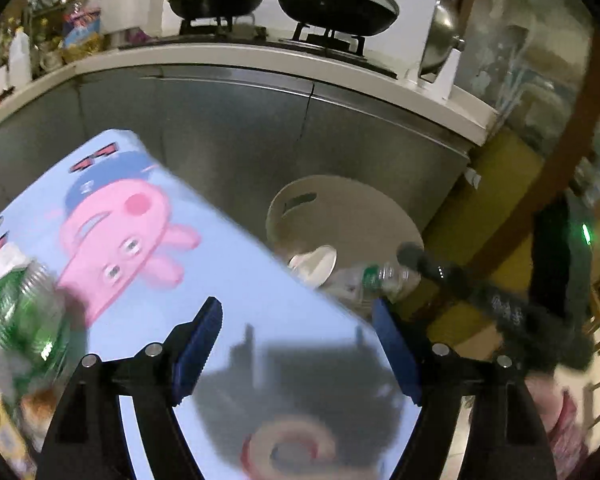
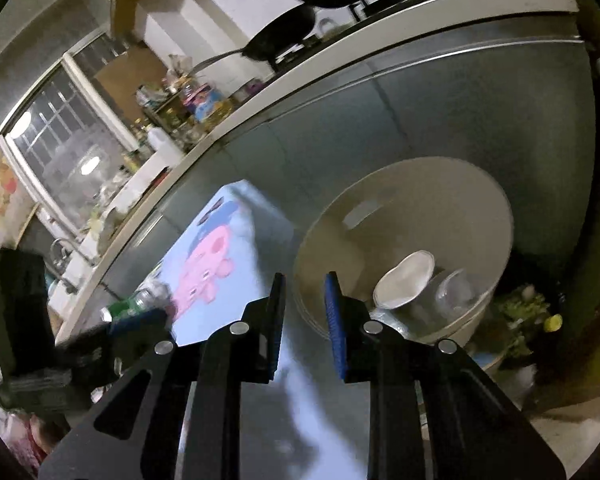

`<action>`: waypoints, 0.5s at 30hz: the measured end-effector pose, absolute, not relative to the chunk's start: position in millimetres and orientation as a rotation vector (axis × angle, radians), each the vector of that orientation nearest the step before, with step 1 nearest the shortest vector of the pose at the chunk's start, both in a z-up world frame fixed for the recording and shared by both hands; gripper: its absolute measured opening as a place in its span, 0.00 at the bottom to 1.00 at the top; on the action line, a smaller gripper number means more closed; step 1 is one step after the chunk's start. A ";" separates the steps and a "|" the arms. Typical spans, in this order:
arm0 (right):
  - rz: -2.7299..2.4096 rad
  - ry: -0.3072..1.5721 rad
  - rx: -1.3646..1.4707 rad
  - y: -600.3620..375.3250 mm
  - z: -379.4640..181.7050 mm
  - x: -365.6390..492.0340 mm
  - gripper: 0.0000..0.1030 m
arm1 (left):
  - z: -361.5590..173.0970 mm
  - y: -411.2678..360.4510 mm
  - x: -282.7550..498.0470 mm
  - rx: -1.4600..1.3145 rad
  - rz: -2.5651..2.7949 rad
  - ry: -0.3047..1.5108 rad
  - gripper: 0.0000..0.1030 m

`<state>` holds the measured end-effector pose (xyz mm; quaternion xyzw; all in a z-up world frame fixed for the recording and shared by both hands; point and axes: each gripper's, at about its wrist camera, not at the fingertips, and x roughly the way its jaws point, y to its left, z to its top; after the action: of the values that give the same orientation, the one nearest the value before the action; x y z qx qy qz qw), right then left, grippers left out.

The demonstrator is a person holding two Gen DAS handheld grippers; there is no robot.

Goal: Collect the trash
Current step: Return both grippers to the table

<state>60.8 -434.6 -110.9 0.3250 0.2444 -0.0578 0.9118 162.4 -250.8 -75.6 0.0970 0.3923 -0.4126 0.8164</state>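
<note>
A beige trash bin (image 1: 340,204) stands on the floor beside a light blue table (image 1: 260,292) with a pink pig print. In it lie a white paper bowl (image 1: 316,262) and a clear bottle (image 1: 374,278). My left gripper (image 1: 298,344) is open and empty above the table. A green-labelled plastic bottle (image 1: 20,312) lies on the table at far left. In the right wrist view my right gripper (image 2: 304,328) is open and empty, near the bin (image 2: 432,184), which holds the bowl (image 2: 404,280) and a clear cup (image 2: 456,292). The green bottle (image 2: 136,304) and left gripper (image 2: 140,320) show at left.
A steel-fronted kitchen counter (image 1: 260,120) runs behind the table and bin, with woks (image 1: 336,0) on a stove. A yellow roll (image 1: 488,216) leans right of the bin. Snack wrappers (image 1: 4,432) lie at the table's left edge. Vegetables (image 2: 520,316) lie on the floor beside the bin.
</note>
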 end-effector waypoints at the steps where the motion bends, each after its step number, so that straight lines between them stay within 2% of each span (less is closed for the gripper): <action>1: -0.103 0.509 0.672 -427.8 -110.2 62.3 0.20 | -77.1 -234.0 152.5 0.213 -0.877 0.825 0.75; 5: -0.027 0.546 0.677 -399.3 -108.2 74.1 0.22 | -82.4 -184.1 131.0 0.211 -0.853 0.818 0.75; 6: 0.004 0.563 0.675 -388.1 -108.3 79.4 0.29 | -84.4 -168.4 128.2 0.200 -0.844 0.827 0.75; 7: 0.026 0.572 0.673 -378.9 -107.9 83.1 0.32 | -86.2 -156.9 126.7 0.191 -0.834 0.833 0.75; 15: 0.245 0.698 0.548 -270.6 -107.9 119.0 0.32 | -86.1 -10.4 127.5 0.047 -0.589 0.839 0.71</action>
<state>119.0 -270.6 -107.9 0.2646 0.3368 0.1183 0.8959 127.5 -10.4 -86.1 0.0225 0.4013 -0.2818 0.8712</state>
